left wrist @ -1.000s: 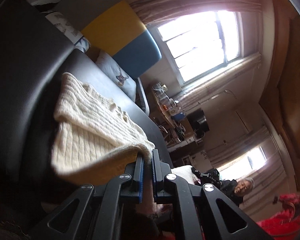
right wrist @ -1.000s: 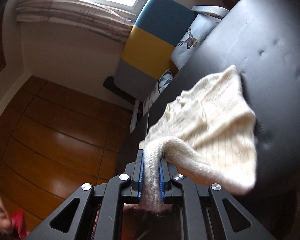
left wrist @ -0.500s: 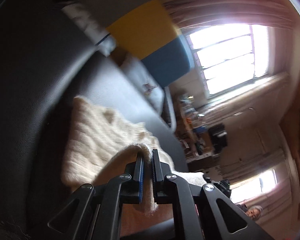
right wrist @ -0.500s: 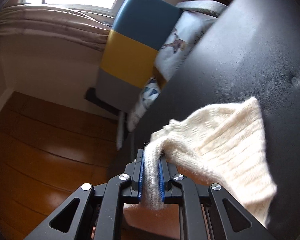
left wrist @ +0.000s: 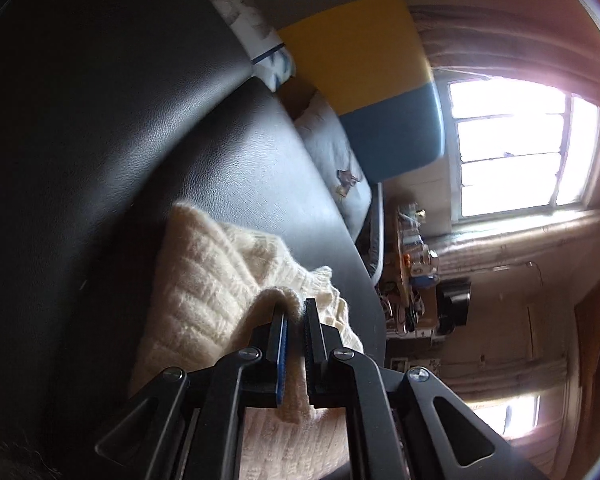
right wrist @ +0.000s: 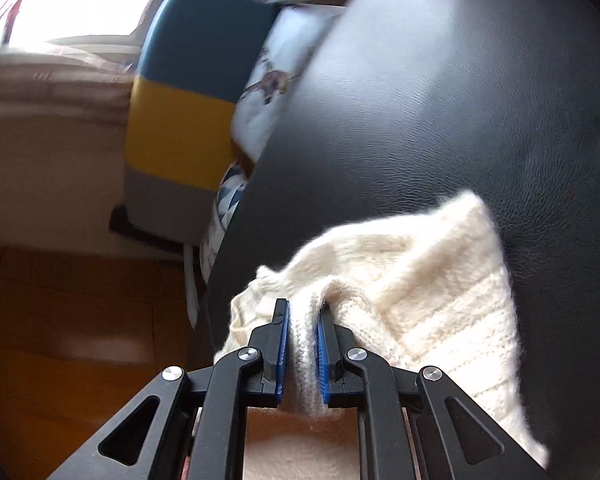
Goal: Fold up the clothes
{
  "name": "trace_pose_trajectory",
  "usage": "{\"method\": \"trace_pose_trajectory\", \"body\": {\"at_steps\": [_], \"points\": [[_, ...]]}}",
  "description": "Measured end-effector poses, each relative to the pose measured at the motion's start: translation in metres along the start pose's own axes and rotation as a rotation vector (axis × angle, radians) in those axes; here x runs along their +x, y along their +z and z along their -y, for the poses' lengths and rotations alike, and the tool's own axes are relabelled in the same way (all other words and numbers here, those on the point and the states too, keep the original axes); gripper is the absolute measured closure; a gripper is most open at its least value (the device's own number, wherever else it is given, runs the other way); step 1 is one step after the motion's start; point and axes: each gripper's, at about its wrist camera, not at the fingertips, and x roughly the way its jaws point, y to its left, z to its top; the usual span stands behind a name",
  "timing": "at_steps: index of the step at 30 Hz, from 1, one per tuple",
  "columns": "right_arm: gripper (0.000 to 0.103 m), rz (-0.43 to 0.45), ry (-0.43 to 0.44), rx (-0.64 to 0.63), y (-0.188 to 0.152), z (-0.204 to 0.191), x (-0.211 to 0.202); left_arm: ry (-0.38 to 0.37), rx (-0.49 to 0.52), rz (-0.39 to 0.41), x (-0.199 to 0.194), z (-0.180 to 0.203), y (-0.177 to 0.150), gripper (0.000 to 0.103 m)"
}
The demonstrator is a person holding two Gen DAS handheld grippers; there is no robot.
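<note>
The sweater (left wrist: 204, 280) is fuzzy cream ribbed knit. Under it, the sofa (right wrist: 440, 100) is black grained leather with a dull sheen. Each tool (right wrist: 303, 320) is matt black plastic, blue ridged pads (right wrist: 323, 360), shiny metal screws.

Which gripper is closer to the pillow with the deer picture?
Cannot tell: both grippers are shut on the cream sweater on the black sofa. The left gripper and right gripper both see the deer pillow far ahead.
</note>
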Motion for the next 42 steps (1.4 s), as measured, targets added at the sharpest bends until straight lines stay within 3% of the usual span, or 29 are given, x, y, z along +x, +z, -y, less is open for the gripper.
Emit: {"method": "trace_pose_trajectory", "body": {"at_steps": [5,6,9,10,12,15,18,20,23,25,26,31,35,39,42], "points": [[0.086,0.056,0.05,0.121,0.004,0.022,0.006,-0.004,-0.118,0.009,0.022,-0.022,0.014,0.09],[0.08,0.067,0.066,0.125,0.005,0.023,0.005,-0.022,-0.148,0.016,0.025,-0.027,0.016,0.089],[0.043,0.123,0.145,0.129,0.011,0.021,-0.003,-0.074,-0.217,0.037,0.029,-0.038,0.019,0.085],[0.042,0.145,0.168,0.129,0.013,0.021,-0.007,-0.077,-0.22,0.048,0.028,-0.039,0.02,0.085],[0.041,0.189,0.143,0.075,0.016,0.013,-0.019,-0.072,-0.219,0.074,0.024,-0.04,0.023,0.084],[0.046,0.216,0.028,-0.163,0.008,-0.015,-0.037,-0.005,-0.129,0.135,0.007,-0.029,0.021,0.083],[0.054,0.15,-0.176,-0.453,-0.019,-0.046,-0.034,0.134,0.11,0.192,-0.007,-0.002,0.002,0.083],[0.057,0.114,-0.302,-0.671,-0.048,-0.064,-0.025,0.22,0.291,0.166,0.0,0.019,-0.018,0.083],[0.063,0.069,-0.393,-0.833,-0.074,-0.067,-0.012,0.377,0.524,0.137,0.024,0.04,-0.048,0.083],[0.08,0.041,-0.487,-0.835,-0.075,-0.056,-0.002,0.478,0.634,0.128,0.039,0.044,-0.062,0.083],[0.082,0.03,-0.528,-0.829,-0.074,-0.05,0.002,0.508,0.668,0.134,0.043,0.045,-0.066,0.083],[0.088,0.054,-0.502,-0.696,-0.074,-0.017,-0.025,0.562,0.755,0.138,0.035,0.04,-0.087,0.083],[0.088,0.045,-0.514,-0.726,-0.104,-0.005,-0.05,0.572,0.845,0.105,0.016,0.037,-0.119,0.082],[0.087,0.02,-0.584,-0.772,-0.122,-0.019,-0.05,0.531,0.824,0.054,-0.007,0.041,-0.139,0.083],[0.085,0.014,-0.515,-0.794,-0.124,-0.048,-0.041,0.477,0.79,0.083,-0.01,0.063,-0.136,0.083]]}}
